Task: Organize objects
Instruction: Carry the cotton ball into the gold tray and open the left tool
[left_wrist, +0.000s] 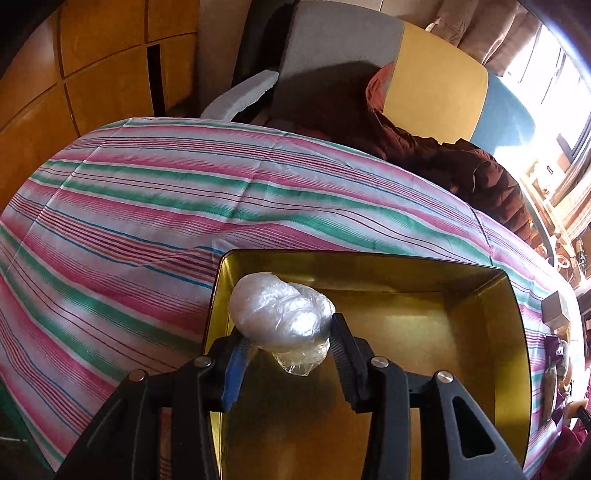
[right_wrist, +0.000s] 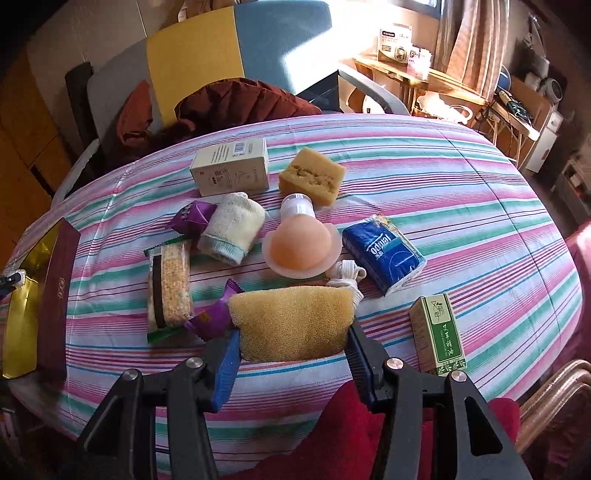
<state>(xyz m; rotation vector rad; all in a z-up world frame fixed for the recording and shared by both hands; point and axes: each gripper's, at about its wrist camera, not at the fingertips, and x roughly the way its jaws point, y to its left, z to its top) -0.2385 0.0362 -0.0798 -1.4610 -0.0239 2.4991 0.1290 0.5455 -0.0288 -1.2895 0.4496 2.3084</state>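
Left wrist view: a gold-lined box (left_wrist: 480, 314) is seen standing open on the striped tablecloth (left_wrist: 147, 206), directly under and ahead of the jaws.
Left gripper (left_wrist: 288, 332): narrowly parted, with a white lump wrapped in clear plastic (left_wrist: 280, 308) held between the pads; the wrap's loose end is seen hanging below the jaws, above the box floor.
Box position: its left wall lies just outside the left jaw; its far wall is ahead of the fingertips.
Right wrist view: a yellow sponge (right_wrist: 291, 323) is gripped across its width, the pads pressed against both ends.
Right gripper (right_wrist: 291, 341): partly closed on the sponge, which is raised slightly off the cloth.
Ahead of the jaws: a peach silicone dome (right_wrist: 301, 247), a white-capped bottle (right_wrist: 297, 206), a second sponge block (right_wrist: 312, 175) and a cream carton (right_wrist: 232, 166) are laid out.
Left of the jaws: two purple sweet wrappers (right_wrist: 212, 317), a packed cracker bar (right_wrist: 168, 286) and a rolled cream towel (right_wrist: 232, 227) are seen.
Right of the jaws: a blue Tempo tissue pack (right_wrist: 382, 254) and a green tea box (right_wrist: 437, 332) are placed; white straps (right_wrist: 347, 275) lie just beyond the sponge.
Far left: the box's maroon lid (right_wrist: 55, 295) is propped beside the gold tray.
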